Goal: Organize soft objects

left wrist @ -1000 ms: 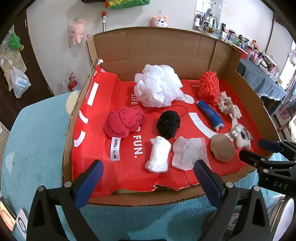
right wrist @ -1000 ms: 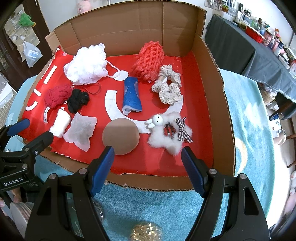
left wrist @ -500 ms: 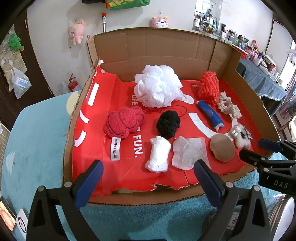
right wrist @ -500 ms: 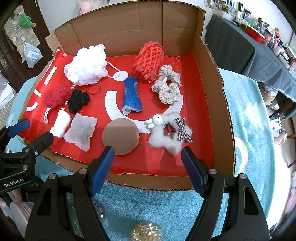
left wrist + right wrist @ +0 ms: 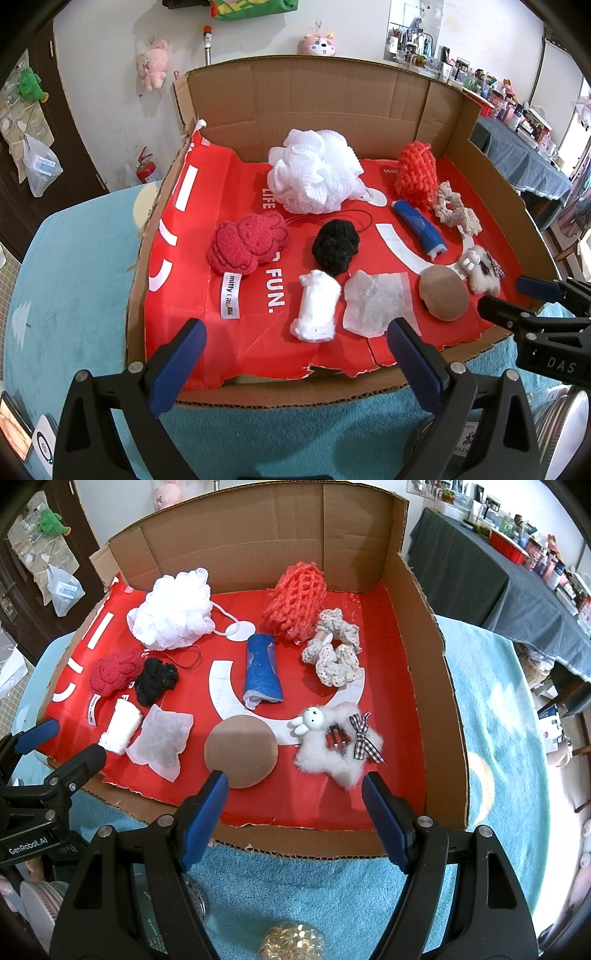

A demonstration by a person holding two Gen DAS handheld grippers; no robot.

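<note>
Cardboard box (image 5: 424,635) holds 10 soft objects (image 5: 240,751), 2 white.

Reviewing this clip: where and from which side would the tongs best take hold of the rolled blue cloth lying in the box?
Probably across the middle of the rolled blue cloth, coming down from above with the tongs closing on its two long sides. It lies flat as a narrow roll running front to back, with bare red liner on either side. The right tongs are open and nearer.

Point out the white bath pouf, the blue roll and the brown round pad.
white bath pouf (image 5: 316,171): left wrist view, middle of the ruffled mesh.
blue roll (image 5: 261,672): right wrist view, middle of its blue side.
brown round pad (image 5: 241,751): right wrist view, centre of its face.
</note>
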